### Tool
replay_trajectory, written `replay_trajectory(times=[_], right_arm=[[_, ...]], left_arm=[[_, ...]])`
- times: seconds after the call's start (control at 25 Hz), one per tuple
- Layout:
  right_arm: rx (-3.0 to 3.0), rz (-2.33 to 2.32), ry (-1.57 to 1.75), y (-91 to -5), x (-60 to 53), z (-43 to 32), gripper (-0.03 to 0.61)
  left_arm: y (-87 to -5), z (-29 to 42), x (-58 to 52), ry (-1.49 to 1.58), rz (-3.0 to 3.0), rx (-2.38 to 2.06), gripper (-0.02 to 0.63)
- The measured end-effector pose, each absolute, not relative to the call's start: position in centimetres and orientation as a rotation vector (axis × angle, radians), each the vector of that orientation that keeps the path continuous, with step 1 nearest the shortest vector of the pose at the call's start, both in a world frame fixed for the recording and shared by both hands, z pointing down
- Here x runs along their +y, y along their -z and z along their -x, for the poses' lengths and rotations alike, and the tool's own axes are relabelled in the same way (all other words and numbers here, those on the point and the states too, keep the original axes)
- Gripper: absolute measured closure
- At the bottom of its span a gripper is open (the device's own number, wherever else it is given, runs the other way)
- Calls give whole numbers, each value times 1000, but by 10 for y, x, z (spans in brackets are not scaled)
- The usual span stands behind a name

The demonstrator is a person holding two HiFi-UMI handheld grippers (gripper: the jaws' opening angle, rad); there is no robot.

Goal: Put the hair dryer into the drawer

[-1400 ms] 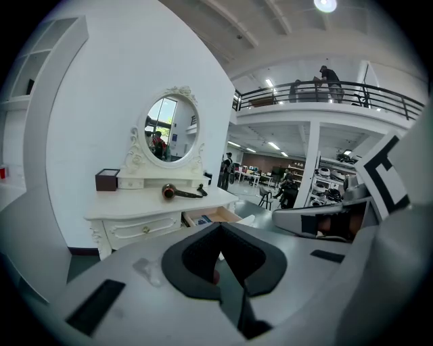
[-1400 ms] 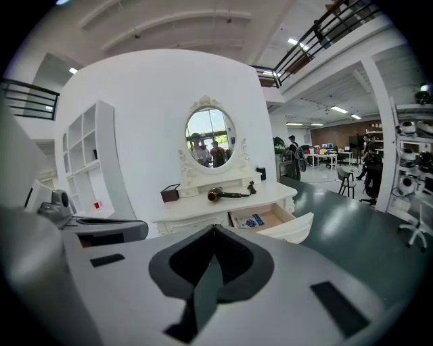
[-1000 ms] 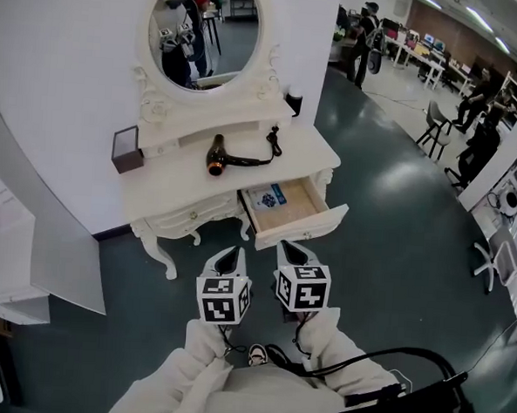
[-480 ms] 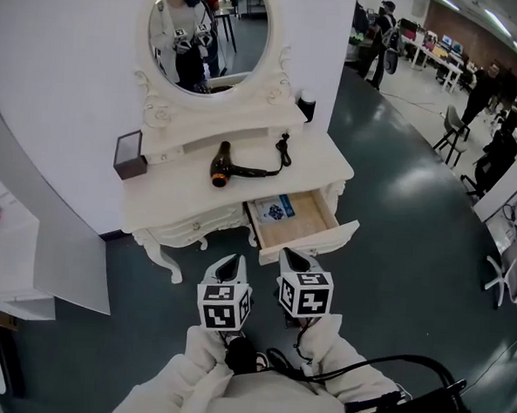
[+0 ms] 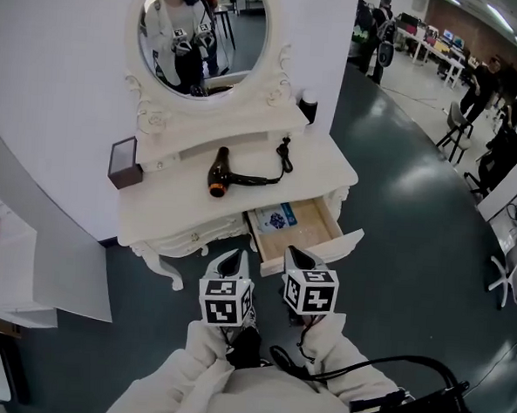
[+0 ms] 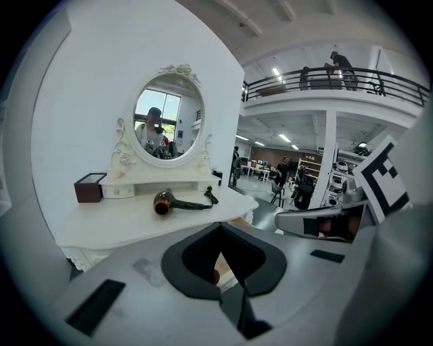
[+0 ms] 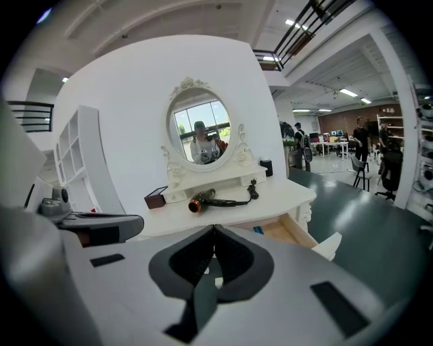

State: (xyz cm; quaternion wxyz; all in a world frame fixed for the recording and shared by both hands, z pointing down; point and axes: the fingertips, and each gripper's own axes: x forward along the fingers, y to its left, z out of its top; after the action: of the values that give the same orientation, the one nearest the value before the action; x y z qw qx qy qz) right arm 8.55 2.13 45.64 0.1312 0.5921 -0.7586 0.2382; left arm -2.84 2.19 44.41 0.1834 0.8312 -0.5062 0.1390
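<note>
A black hair dryer (image 5: 218, 174) with a copper nozzle lies on the white dressing table (image 5: 162, 208), and its cord runs right to a plug (image 5: 285, 150). The table's wooden drawer (image 5: 314, 233) stands pulled open at the right front. Both grippers hover side by side over the floor, short of the table's front edge. My left gripper (image 5: 231, 261) and my right gripper (image 5: 296, 258) are both shut and hold nothing. The left gripper view has the dryer (image 6: 164, 201) beyond the closed tips (image 6: 220, 227). In the right gripper view the dryer (image 7: 203, 201) and drawer (image 7: 289, 233) lie beyond the tips (image 7: 214, 228).
A blue packet (image 5: 275, 218) lies in the drawer. On the table stand a brown box (image 5: 126, 161) at the left, a small black jar (image 5: 309, 104) at the back right, and an oval mirror (image 5: 202, 32). A white shelf unit (image 5: 36, 266) stands left. People and chairs are far right.
Both grippers have come closer to the dressing table together with the head camera. The table sits a little larger in view. Both pairs of jaws stay shut.
</note>
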Motion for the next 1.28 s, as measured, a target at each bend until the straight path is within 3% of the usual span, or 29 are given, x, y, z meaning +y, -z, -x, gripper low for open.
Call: replay_trajectory(times=[1.28], right_arm=[[-2132, -1702, -686, -452, -180, -56, 517]], left_arm=[[-457, 35, -205, -351, -2339, -1295, 618]])
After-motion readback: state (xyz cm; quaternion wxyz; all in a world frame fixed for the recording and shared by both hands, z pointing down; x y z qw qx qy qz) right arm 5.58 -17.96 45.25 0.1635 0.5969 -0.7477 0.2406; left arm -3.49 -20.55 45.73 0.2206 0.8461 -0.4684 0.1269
